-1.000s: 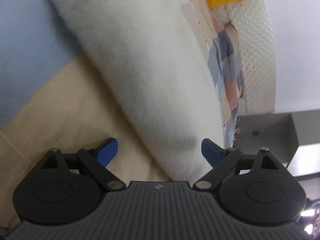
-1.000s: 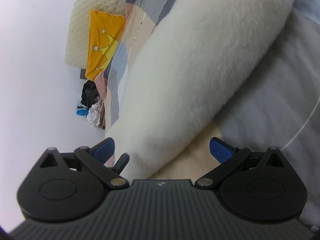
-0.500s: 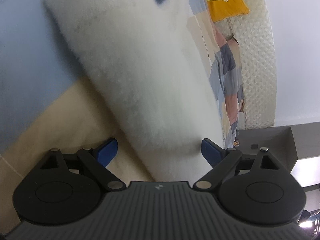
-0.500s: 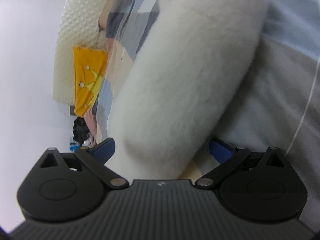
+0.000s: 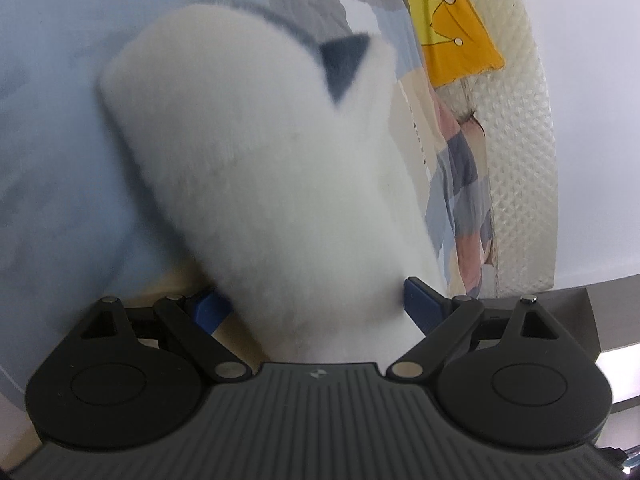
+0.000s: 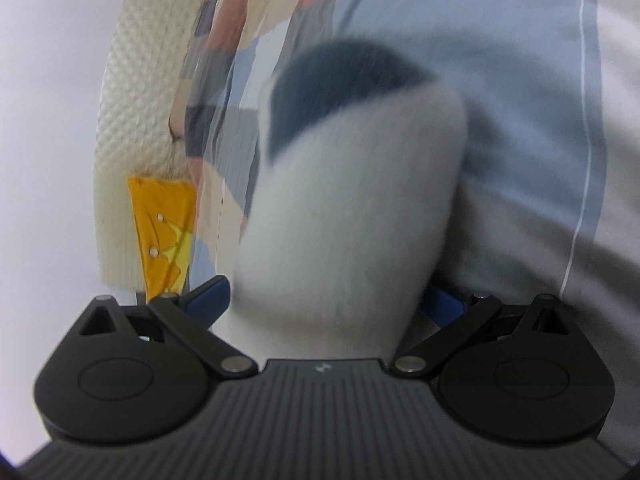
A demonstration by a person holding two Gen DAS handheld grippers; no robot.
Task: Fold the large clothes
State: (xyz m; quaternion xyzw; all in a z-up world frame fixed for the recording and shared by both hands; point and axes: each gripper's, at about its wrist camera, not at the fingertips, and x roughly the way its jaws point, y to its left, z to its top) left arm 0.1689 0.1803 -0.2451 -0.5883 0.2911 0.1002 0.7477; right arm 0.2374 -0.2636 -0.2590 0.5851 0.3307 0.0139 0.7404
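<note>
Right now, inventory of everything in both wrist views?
fluffy garment: 1, white with a dark blue patch, bunched between both grippers' fingers, over the bed.
patchwork bedding: 1, blue, grey, beige, pink, under the garment.
yellow cloth: 1, crown print, at the bed's far end.
headboard: 1, cream, quilted, behind the bedding.
left gripper: 1, black, blue pads, jaws wide around the garment.
right gripper: 1, same, jaws wide around the garment.

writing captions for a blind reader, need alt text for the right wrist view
A thick roll of white fleece garment, with a dark blue patch at its far end, fills the gap between the right gripper's wide-spread blue fingers. Behind it lie a pale blue and grey sheet, a patchwork quilt and a yellow cushion.
</note>
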